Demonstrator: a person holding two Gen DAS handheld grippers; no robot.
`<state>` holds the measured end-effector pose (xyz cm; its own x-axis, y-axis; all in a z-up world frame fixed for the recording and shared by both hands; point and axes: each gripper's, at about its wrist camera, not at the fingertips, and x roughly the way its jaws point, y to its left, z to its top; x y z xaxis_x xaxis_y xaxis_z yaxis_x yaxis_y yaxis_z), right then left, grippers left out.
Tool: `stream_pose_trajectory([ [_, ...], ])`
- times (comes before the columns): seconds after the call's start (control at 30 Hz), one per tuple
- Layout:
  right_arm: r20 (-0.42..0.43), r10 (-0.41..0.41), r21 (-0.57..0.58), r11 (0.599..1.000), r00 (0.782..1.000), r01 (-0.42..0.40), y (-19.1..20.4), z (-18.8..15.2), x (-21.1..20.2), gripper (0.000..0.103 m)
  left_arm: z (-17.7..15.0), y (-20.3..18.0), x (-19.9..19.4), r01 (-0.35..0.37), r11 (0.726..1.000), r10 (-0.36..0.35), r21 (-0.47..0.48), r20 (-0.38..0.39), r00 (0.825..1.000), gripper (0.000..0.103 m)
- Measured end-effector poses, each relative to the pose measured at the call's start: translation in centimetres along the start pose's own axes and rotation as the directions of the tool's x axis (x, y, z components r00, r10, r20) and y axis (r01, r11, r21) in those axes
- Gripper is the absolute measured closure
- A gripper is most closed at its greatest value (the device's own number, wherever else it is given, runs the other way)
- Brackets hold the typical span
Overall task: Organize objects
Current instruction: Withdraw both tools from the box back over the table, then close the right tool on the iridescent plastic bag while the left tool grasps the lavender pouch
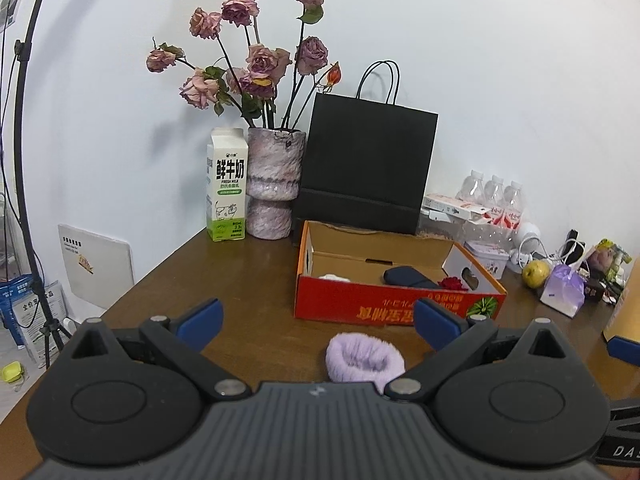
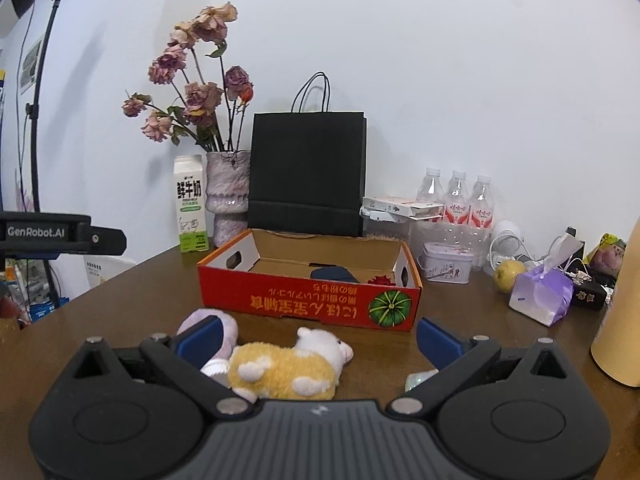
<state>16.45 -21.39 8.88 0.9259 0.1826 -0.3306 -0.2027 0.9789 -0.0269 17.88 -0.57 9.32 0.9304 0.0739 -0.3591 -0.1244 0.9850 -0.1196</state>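
A red cardboard box (image 1: 380, 308) (image 2: 304, 300) stands open on the brown table; inside lie a dark case (image 1: 408, 276), a red flower (image 1: 454, 283) and something white (image 1: 334, 277). A fluffy lilac scrunchie (image 1: 364, 360) (image 2: 224, 326) lies in front of the box. My left gripper (image 1: 318, 330) is open, its blue pads wide apart above the scrunchie and touching nothing. A yellow-and-white plush toy (image 2: 288, 364) lies on the table between the fingers of my right gripper (image 2: 318, 340), which is open and not touching it.
Behind the box stand a milk carton (image 1: 226, 184), a vase of dried roses (image 1: 274, 184) and a black paper bag (image 1: 368, 164). To the right are water bottles (image 2: 456, 196), a tin (image 2: 446, 266), a yellow fruit (image 2: 508, 274), a lilac tissue pack (image 2: 540, 294) and a tan cylinder (image 2: 620, 320).
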Motion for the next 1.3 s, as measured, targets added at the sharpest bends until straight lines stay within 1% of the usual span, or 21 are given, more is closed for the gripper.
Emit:
stream_pose_trajectory([
  [0.33, -0.018, 0.006, -0.016, 1.000, 1.000, -0.007, -0.6, -1.9, -2.0, 0.000, -1.9, 0.9, -1.5, 0.004, 1.000, -0.004, 0.018, -0.031, 1.000, 0.000],
  [0.5, -0.050, 0.010, -0.003, 1.000, 0.999, -0.010, -2.0, -3.3, -2.2, 0.000, -3.0, 1.5, -1.4, 0.012, 1.000, -0.011, 0.024, -0.058, 0.998, 0.000],
  [0.63, -0.078, 0.005, -0.016, 1.000, 0.997, -0.006, -3.0, -4.7, -1.8, 0.000, -3.9, 2.1, -1.0, 0.008, 1.000, -0.006, 0.023, -0.082, 0.997, 0.000],
  [0.73, -0.113, -0.015, -0.025, 1.000, 0.993, 0.012, -3.9, -5.7, -0.9, 0.000, -4.5, 2.7, -0.6, 0.008, 1.000, -0.006, 0.018, -0.106, 0.994, 0.000],
  [0.83, -0.142, -0.056, -0.029, 0.998, 0.988, 0.053, -5.4, -6.3, 0.5, 0.000, -5.1, 3.2, -0.1, -0.003, 1.000, 0.006, 0.023, -0.127, 0.992, 0.000],
  [0.93, -0.169, -0.096, -0.010, 0.995, 0.981, 0.095, -7.2, -6.4, 2.3, 0.000, -5.4, 3.7, 0.4, -0.018, 1.000, 0.019, 0.013, -0.142, 0.990, 0.000],
  [1.0, -0.172, -0.109, -0.002, 0.994, 0.979, 0.111, -8.3, -6.3, 3.6, 0.000, -5.5, 3.9, 0.6, -0.021, 1.000, 0.021, 0.005, -0.146, 0.989, 0.000],
  [1.23, -0.197, -0.098, 0.023, 0.994, 0.976, 0.105, -10.2, -6.2, 8.4, 0.000, -5.9, 3.5, 1.8, -0.021, 1.000, 0.022, 0.007, -0.163, 0.986, 0.000],
  [1.3, -0.196, -0.095, 0.037, 0.994, 0.976, 0.104, -10.4, -6.1, 9.2, 0.003, -6.1, 3.3, 2.3, -0.020, 1.000, 0.022, 0.011, -0.174, 0.985, 0.000],
])
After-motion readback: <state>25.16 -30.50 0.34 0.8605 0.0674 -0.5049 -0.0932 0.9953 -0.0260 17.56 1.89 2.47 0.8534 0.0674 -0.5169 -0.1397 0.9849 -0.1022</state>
